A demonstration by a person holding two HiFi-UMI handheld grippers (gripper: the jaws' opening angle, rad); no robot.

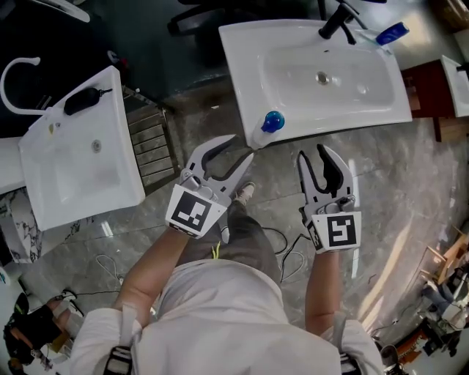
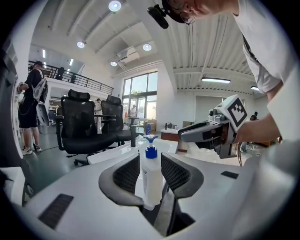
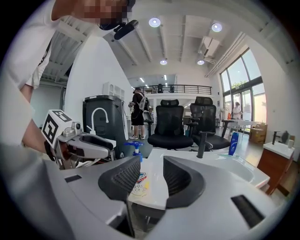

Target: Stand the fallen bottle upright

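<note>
A white bottle [image 1: 261,133] with a blue pump stands upright on the front left corner of the white basin [image 1: 242,73]. My left gripper [image 1: 242,146] is open just below and left of it. In the left gripper view the bottle [image 2: 151,187] shows upright in the gap between the pads [image 2: 125,174], just ahead of the tips; no pad visibly presses on it. My right gripper [image 1: 320,157] is open and holds nothing, in front of the basin's front edge. In the right gripper view the bottle's label [image 3: 136,183] peeks out beside the left pad.
A second white basin [image 1: 80,154] with a curved tap stands at the left, a chrome rack [image 1: 150,143] beside it. A black faucet [image 1: 337,22] and a blue bottle [image 1: 392,33] sit at the main basin's back. Office chairs [image 2: 84,122] and people stand behind. Cables [image 1: 286,249] lie on the floor.
</note>
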